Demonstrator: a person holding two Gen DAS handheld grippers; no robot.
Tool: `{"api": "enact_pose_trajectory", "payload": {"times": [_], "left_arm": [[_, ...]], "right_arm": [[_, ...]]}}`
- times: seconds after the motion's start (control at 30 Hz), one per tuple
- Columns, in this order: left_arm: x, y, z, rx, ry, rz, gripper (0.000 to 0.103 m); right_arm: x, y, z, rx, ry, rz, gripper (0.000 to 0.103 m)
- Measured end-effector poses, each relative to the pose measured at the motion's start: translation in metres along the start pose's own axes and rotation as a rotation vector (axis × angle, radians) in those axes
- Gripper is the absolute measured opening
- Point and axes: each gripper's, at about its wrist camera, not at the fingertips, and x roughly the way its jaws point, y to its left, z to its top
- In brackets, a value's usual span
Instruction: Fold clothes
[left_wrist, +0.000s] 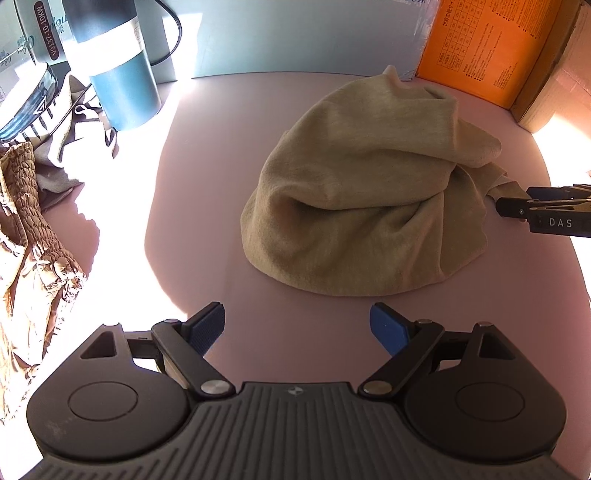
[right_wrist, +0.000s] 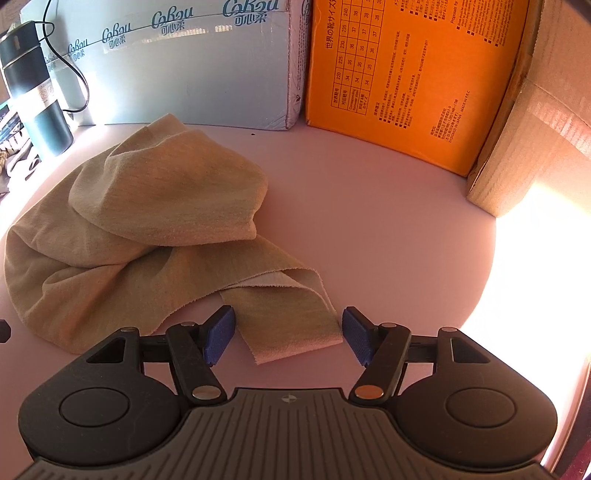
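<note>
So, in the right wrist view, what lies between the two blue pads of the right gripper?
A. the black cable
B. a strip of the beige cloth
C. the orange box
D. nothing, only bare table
B: a loose end of the beige cloth lies between the open pads of the right gripper, which do not press it.

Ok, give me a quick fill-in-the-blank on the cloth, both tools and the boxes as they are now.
1. The beige cloth lies in a ___ heap on the pink table.
2. A strip of it lies between the open pads of the ___ tool.
3. The left tool holds ___.
4. The box behind is ___.

Missing: crumpled; right; nothing; orange
</note>
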Motion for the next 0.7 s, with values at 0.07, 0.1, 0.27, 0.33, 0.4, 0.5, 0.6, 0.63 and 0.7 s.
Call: {"api": "enact_pose_trajectory", "payload": {"times": [0.07, 0.1, 0.27, 0.33, 0.4, 0.5, 0.6, 0.63, 0.7], "left_arm": [[-0.0006, 0.0007, -0.0002, -0.011, 0.002, 0.006, 0.085], [-0.0005, 0.0009, -0.0002, -0.017, 0.005, 0.017, 0.085], [0.0011, 0.0017, -0.0002, -0.034, 0.029, 0.069, 0.085], [0.002, 0.0022, -0.0007, -0.038, 0.038, 0.079, 0.085], [0.0022, 0.0032, -0.0015, -0.042, 0.041, 0.08, 0.085], [0.0024, 0.0038, -0.0023, -0.046, 0.044, 0.081, 0.085], [0.0026, 0.0037, -0.0024, -0.046, 0.046, 0.082, 0.085], [0.0028, 0.0037, -0.0021, -0.047, 0.046, 0.081, 0.085], [0.0032, 0.0035, -0.002, -0.047, 0.048, 0.081, 0.085]], "right_arm": [[0.0001, 0.0011, 0.0005, -0.003, 0.005, -0.008, 0.065], [0.0001, 0.0015, 0.0008, -0.004, 0.007, -0.012, 0.065], [0.0011, 0.0036, 0.0026, -0.005, 0.02, -0.038, 0.071], [0.0015, 0.004, 0.0033, -0.004, 0.025, -0.047, 0.071], [0.0018, 0.0048, 0.0039, -0.008, 0.029, -0.057, 0.073], [0.0021, 0.0063, 0.0044, -0.017, 0.033, -0.073, 0.076], [0.0028, 0.0072, 0.0054, -0.022, 0.039, -0.085, 0.078], [0.0031, 0.0074, 0.0058, -0.024, 0.042, -0.089, 0.078], [0.0034, 0.0078, 0.0063, -0.028, 0.045, -0.097, 0.079]]}}
